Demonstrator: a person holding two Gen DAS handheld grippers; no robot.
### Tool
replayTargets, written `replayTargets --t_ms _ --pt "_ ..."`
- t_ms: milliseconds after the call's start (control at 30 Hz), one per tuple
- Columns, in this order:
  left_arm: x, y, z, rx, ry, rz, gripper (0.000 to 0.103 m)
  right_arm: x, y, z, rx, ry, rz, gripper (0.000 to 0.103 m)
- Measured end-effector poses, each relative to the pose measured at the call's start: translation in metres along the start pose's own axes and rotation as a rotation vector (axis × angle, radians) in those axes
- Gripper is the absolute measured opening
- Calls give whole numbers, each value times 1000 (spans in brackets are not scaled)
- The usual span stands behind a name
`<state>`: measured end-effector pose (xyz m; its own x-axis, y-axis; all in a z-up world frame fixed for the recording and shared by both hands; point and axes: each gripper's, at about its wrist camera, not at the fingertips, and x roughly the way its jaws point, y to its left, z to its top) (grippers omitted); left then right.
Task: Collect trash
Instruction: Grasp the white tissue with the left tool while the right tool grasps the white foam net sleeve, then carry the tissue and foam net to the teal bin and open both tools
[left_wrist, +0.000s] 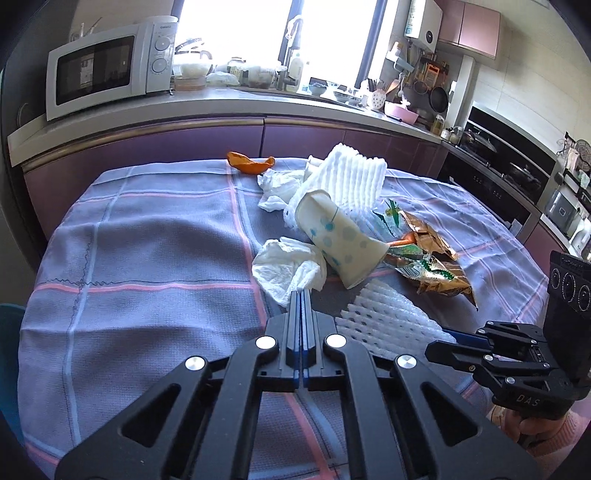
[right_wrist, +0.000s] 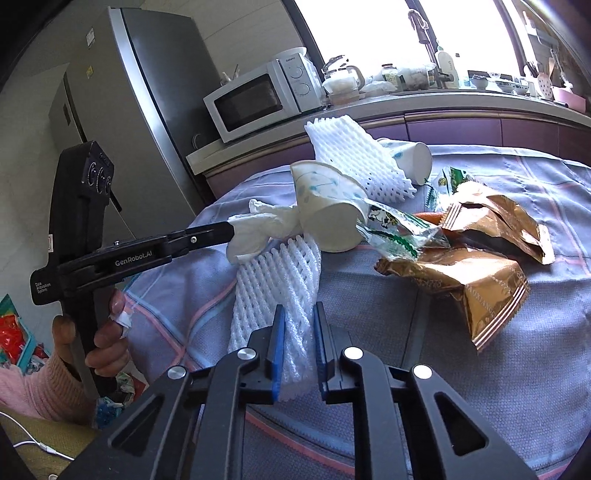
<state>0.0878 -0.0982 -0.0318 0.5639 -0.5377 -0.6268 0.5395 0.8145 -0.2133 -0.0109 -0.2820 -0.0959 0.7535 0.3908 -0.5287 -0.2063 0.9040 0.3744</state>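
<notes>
While the near paper cup (left_wrist: 341, 240) lies tipped on its side at the middle of the checked tablecloth (left_wrist: 147, 240), the rest of the trash crowds around it. Touching the cup's side is a crumpled white tissue (left_wrist: 286, 267), and the left gripper (left_wrist: 302, 295) is clenched on that tissue's edge — the right wrist view shows its tip buried in the paper. Just in front of the cup lies a white foam fruit net (right_wrist: 275, 291); the right gripper (right_wrist: 300, 314) has its blue pads either side of the net's near end, narrowed onto it, grasping the foam. Gold snack wrappers (right_wrist: 476, 284) sprawl beside the cup's base, with a green-printed clear wrapper (right_wrist: 399, 230) against it. Behind the cup sit a second foam net (left_wrist: 351, 177), another tissue (left_wrist: 279, 188) and — farthest back — an orange peel (left_wrist: 249, 162).
</notes>
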Motion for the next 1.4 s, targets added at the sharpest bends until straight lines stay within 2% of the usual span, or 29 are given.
replayTargets --t_ms 333,467,500,567,667,800,900,967,1100,1400 --pt "-82 63 -10 -114 -107 80 1 14 39 20 -77 -4 116 13" --pt "-98 79 -22 -115 -111 100 1 23 53 28 -103 -2 130 13" --pt "-97 82 -24 -119 -96 81 2 23 54 30 -101 -9 129 13" --pt "-87 81 -28 -119 -56 32 16 20 51 33 -87 -27 114 13" --pt "-64 67 -32 -70 -21 15 31 12 41 35 -45 -52 90 13" --pt "-35 46 -30 -8 25 -25 38 6 30 36 -20 -68 53 13" --pt "-14 36 -28 8 75 -6 33 5 26 37 -15 -73 38 13" --pt "-3 37 -28 -18 105 -13 3 6 25 36 -16 -73 36 13" --pt "-2 43 -32 -44 98 25 2 11 28 40 -26 -68 39 13" --pt "-50 71 -34 -139 -2 13 1 15 35 46 -35 -77 59 13"
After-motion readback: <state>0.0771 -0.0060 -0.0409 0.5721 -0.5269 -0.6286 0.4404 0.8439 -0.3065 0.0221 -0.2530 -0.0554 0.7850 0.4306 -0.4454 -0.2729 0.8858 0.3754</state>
